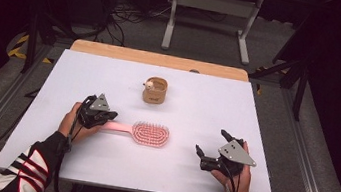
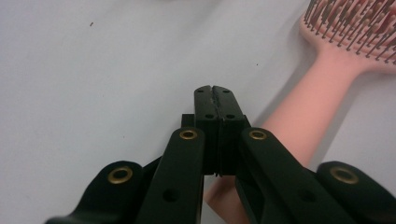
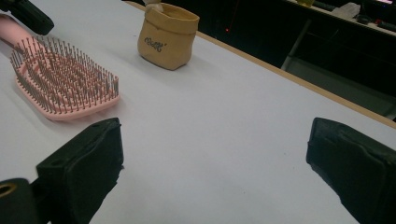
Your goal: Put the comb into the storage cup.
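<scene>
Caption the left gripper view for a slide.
Left gripper, jaws shut, above the handle of the pink plastic hairbrush.

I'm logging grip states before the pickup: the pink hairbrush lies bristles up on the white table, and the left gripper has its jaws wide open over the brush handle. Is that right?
Not quite. The left gripper has its jaws shut, pressed together with nothing between them, as the left gripper view shows. The rest holds: the pink hairbrush lies bristles up on the white table, and the gripper sits over the handle.

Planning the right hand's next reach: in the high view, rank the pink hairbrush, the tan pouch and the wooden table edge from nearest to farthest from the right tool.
1. Pink hairbrush, just left of the right tool.
2. Tan pouch, farther back and left.
3. Wooden table edge, along the far side.
</scene>
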A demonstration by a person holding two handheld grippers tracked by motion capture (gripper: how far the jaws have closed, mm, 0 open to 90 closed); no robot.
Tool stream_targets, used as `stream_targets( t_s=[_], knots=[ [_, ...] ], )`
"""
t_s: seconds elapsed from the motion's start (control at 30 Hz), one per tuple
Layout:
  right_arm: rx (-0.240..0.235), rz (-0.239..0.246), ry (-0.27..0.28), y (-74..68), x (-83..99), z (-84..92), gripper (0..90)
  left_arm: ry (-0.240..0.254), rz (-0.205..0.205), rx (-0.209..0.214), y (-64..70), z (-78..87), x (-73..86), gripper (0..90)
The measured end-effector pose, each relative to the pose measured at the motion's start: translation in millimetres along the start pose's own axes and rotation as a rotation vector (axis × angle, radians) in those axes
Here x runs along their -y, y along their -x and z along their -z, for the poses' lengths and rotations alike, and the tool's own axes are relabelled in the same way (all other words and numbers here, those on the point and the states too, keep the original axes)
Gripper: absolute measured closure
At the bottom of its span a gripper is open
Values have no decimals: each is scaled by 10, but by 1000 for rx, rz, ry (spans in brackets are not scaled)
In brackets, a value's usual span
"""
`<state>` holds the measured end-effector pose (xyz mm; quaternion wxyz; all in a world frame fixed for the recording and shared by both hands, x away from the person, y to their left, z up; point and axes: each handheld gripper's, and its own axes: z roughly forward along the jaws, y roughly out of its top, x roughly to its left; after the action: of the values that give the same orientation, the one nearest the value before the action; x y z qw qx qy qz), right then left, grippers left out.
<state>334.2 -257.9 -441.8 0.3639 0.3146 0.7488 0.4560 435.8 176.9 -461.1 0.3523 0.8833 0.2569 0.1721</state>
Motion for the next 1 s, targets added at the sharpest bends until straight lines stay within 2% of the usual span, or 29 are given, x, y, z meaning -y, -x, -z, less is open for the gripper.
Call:
stream_targets(
  t_s=[0.33, 1.0],
  knots=[
    [-1, 1, 1, 4, 1, 6, 49, -36, -4, 4, 6, 8, 37, 900],
    [2, -5, -10, 24, 17, 20, 50, -93, -26, 31, 210, 217, 187, 900]
  ],
)
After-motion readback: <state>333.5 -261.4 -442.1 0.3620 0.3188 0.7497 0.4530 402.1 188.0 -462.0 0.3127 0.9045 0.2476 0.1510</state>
